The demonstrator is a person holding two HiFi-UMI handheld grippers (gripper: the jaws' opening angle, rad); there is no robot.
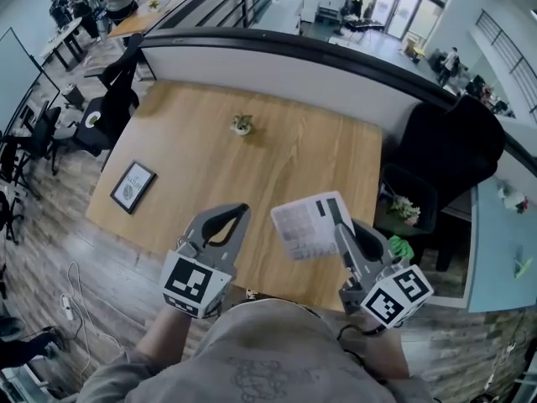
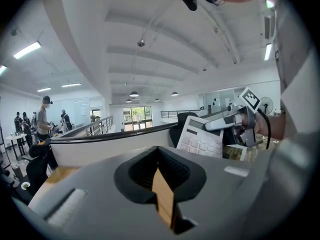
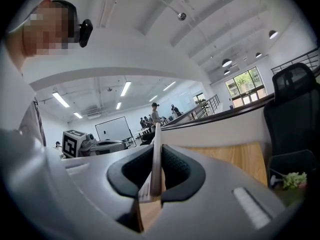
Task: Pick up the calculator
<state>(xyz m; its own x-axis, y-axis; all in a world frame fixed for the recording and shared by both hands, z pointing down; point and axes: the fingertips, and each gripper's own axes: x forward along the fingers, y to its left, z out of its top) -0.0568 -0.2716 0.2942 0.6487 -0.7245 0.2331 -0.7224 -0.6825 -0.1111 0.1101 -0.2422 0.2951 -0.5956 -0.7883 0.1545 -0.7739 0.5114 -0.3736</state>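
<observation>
White flat calculator [image 1: 309,225] held above the light wooden worktop [image 1: 277,154]
Over the worktop's near edge, the left gripper [image 1: 242,211] hangs with jaws closed on nothing; further right, the right gripper [image 1: 340,227] has its 2 jaws clamped on the calculator's edge. To finish well, I judge, hold the squeeze steady and the slab level: a grip at 1 edge lets it pivot.

You wear a grey shirt [image 1: 268,355] with a faint chest print; flanking that shirt, your left gripper [image 1: 242,210] and right gripper [image 1: 341,230] show grey shells, black ribbed pads, black-and-white marker cubes [image 1: 195,285], and one black cable [image 1: 351,341].
</observation>
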